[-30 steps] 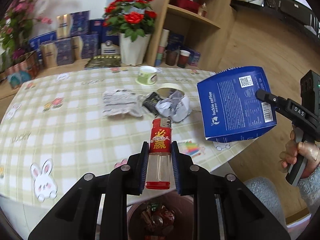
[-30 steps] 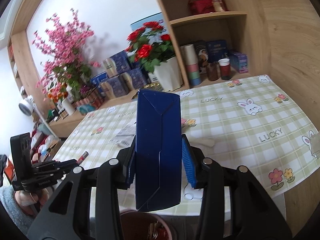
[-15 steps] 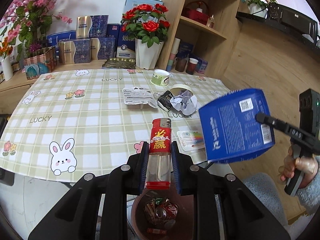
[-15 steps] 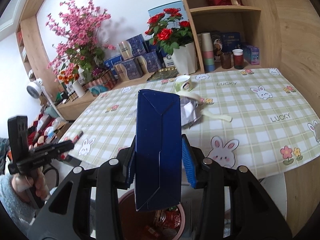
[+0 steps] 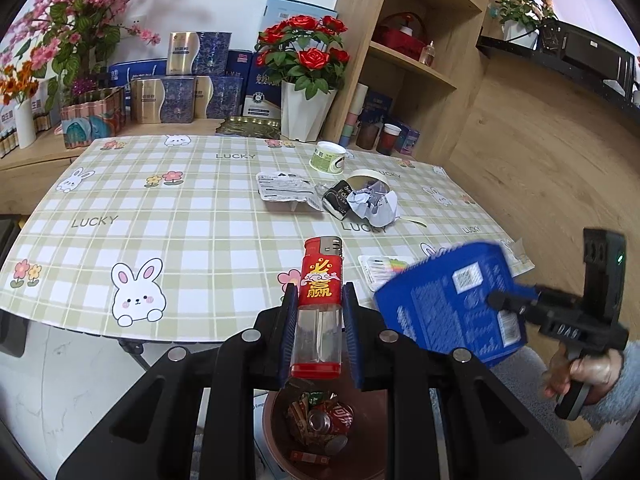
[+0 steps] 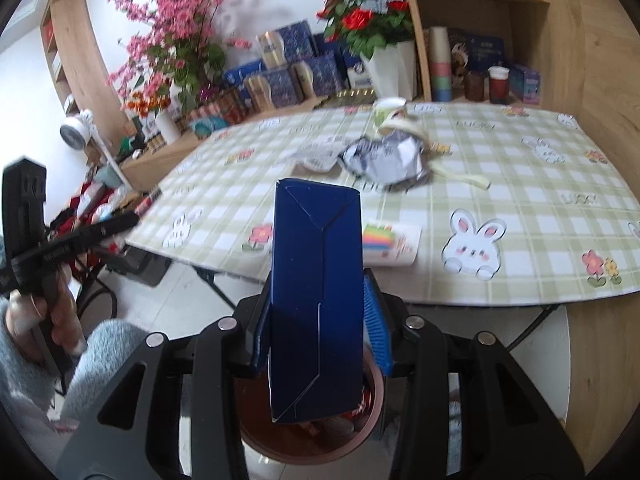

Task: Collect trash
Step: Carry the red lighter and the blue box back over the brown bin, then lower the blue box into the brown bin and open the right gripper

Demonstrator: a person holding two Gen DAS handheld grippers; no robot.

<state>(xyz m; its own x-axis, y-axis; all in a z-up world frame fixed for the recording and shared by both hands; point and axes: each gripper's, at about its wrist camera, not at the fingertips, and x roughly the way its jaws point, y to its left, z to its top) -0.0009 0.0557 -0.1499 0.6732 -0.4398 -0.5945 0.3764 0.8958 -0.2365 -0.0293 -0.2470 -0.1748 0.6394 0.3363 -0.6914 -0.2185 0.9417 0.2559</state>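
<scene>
We find both grippers loaded and held over the bin [image 5: 332,428], a brown round container on the floor at the near edge of the worktop [image 5: 200,240]. In the left wrist view it sits at 6 o'clock directly beneath the jaws, with a red drinks can [image 5: 332,420] and wrappers already inside.

The left gripper [image 5: 318,336] has its jaws closed on a lighter [image 5: 320,312], red above and clear below, held upright with its metal head pointing away from us. Its base appears to hang above the bin opening.

The right gripper [image 6: 316,320] has its jaws clamped on a flattened blue box [image 6: 316,296], held edge-on. In the right wrist view the lower end of the box overlaps the bin rim [image 6: 256,440] at 6 o'clock; whether it has entered the opening we cannot tell.

We judge the step in hand to be the deposit: both items are carried off the worktop and positioned for release. The next move calls for opening each pair of jaws while the item is squarely over the opening. The box is wide against the bin mouth and may catch the rim unless tipped end-down.

Further out, toward 12 o'clock, litter is left on the worktop: a small card with coloured stripes [image 5: 384,270] near the edge, then a crumpled paper [image 5: 372,204], a dark packet [image 5: 340,200], a flat plastic pack [image 5: 286,190] and a green cup [image 5: 328,158].
</scene>
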